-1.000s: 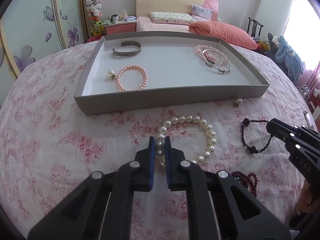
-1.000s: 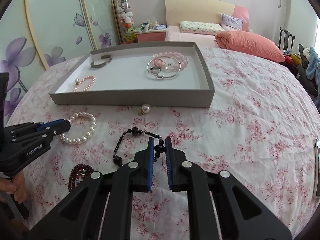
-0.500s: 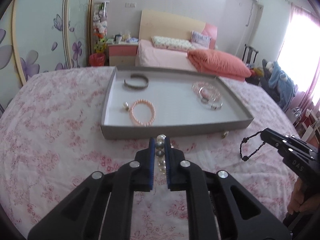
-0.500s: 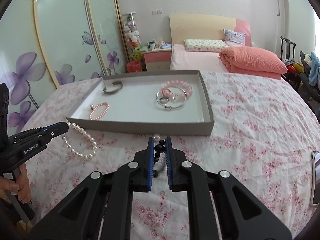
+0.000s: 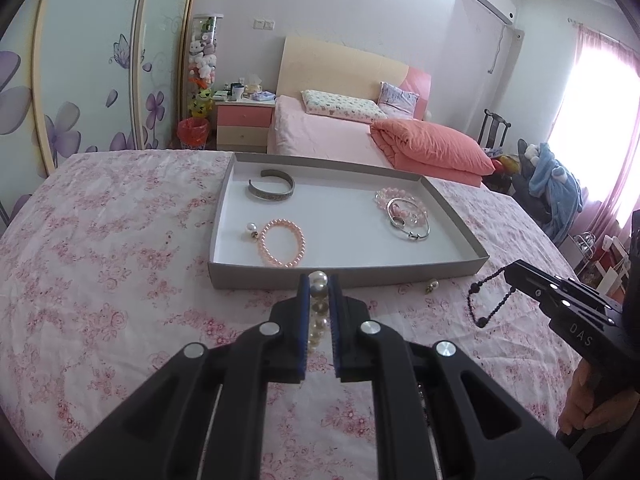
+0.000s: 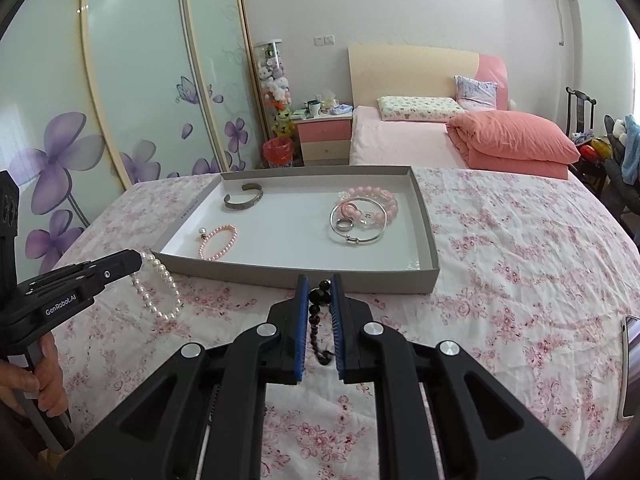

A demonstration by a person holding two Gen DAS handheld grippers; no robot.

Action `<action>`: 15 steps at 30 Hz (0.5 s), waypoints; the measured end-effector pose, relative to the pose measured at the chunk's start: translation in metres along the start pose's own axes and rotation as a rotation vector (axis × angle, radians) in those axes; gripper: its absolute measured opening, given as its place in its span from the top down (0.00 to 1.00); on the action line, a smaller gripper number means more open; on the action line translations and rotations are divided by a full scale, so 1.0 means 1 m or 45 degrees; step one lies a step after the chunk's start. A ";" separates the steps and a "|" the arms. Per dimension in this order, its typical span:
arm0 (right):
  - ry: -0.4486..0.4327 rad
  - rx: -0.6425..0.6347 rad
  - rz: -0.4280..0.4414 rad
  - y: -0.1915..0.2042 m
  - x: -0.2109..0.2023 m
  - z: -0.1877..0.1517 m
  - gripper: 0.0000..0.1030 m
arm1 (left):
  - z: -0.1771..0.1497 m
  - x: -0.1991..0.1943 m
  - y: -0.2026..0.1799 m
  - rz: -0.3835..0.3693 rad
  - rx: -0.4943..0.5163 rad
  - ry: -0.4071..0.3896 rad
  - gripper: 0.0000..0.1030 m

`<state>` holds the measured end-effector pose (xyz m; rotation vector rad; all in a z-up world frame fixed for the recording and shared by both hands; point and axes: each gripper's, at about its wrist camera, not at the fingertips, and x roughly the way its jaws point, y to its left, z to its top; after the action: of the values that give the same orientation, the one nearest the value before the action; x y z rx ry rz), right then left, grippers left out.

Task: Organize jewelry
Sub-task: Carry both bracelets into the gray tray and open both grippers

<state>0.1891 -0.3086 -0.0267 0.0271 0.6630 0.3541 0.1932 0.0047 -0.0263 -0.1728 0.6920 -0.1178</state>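
My left gripper [image 5: 319, 280] is shut on a white pearl bracelet [image 5: 318, 312], which hangs above the floral bedspread, just short of the grey tray's [image 5: 344, 277] near wall. The right wrist view shows that same white pearl bracelet [image 6: 158, 292] dangling from the left gripper [image 6: 138, 258]. My right gripper [image 6: 319, 280] is shut on a black bead bracelet [image 6: 318, 320], also lifted in front of the tray [image 6: 304, 274]. In the left wrist view the black bead bracelet [image 5: 486, 302] hangs from the right gripper [image 5: 508, 274]. Inside the tray lie a pink pearl bracelet [image 5: 282, 242], a silver cuff [image 5: 272, 190] and a silver bangle [image 5: 408, 222].
A single pearl earring [image 5: 432, 286] lies on the bedspread before the tray's near right corner. A second pearl earring [image 5: 251, 228] sits in the tray beside the pink bracelet. A phone [image 6: 630, 364] lies at the right edge. A person's hands [image 6: 24, 380] grip both handles.
Both grippers have risen from the bedspread, lifting the white pearl bracelet and the black bead bracelet off it. The tray now looks lower and farther in both views.
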 end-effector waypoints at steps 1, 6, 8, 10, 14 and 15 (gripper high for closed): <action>-0.003 -0.002 0.000 0.001 -0.001 0.000 0.88 | 0.000 -0.001 0.000 0.002 -0.002 -0.006 0.90; -0.017 -0.019 0.001 0.005 -0.001 0.001 0.88 | 0.001 -0.003 0.003 0.010 -0.006 -0.019 0.90; -0.022 -0.026 0.001 0.007 -0.002 0.001 0.88 | 0.000 -0.003 0.004 0.013 -0.010 -0.021 0.90; -0.025 -0.033 0.002 0.009 -0.002 0.002 0.88 | 0.001 -0.004 0.004 0.012 -0.014 -0.022 0.90; -0.028 -0.043 0.002 0.010 -0.002 0.001 0.88 | 0.001 -0.004 0.004 0.011 -0.014 -0.022 0.90; -0.028 -0.043 0.002 0.010 -0.002 0.001 0.88 | 0.001 -0.004 0.004 0.011 -0.015 -0.022 0.90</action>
<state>0.1853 -0.2994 -0.0231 -0.0006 0.6351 0.3656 0.1913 0.0094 -0.0241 -0.1816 0.6761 -0.1041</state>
